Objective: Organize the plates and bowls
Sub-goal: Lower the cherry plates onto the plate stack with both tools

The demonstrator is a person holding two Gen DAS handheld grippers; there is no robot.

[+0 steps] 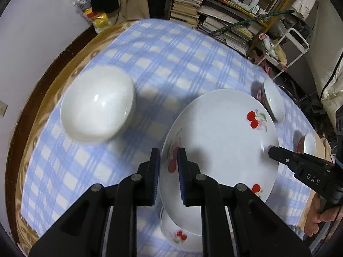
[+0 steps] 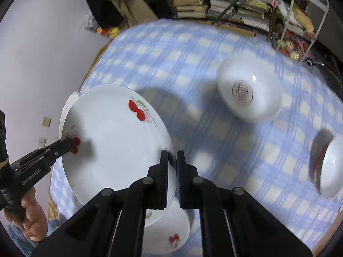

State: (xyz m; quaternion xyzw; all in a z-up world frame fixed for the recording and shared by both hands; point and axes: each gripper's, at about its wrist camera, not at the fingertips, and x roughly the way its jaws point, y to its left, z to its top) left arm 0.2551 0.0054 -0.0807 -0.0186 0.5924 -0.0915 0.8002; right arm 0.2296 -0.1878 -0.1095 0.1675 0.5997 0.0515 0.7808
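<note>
A large white plate with red cherries (image 1: 220, 141) hangs tilted above the checked tablecloth, held at opposite rims by both grippers. My left gripper (image 1: 168, 160) is shut on its left rim, and in the right wrist view it (image 2: 72, 143) bites the plate's far edge. My right gripper (image 2: 173, 162) is shut on the right rim of the same plate (image 2: 115, 145); the left wrist view shows it (image 1: 271, 151) at the plate's right side. A second cherry plate (image 1: 182, 235) lies on the cloth underneath, partly hidden.
A large white bowl (image 1: 98, 105) stands at the left of the table. A white bowl with a red stamp inside (image 2: 248, 92) and a red-sided bowl (image 2: 332, 167) stand to the right. Book-filled shelves (image 1: 225, 17) and a white rack (image 2: 308, 10) stand behind the round table.
</note>
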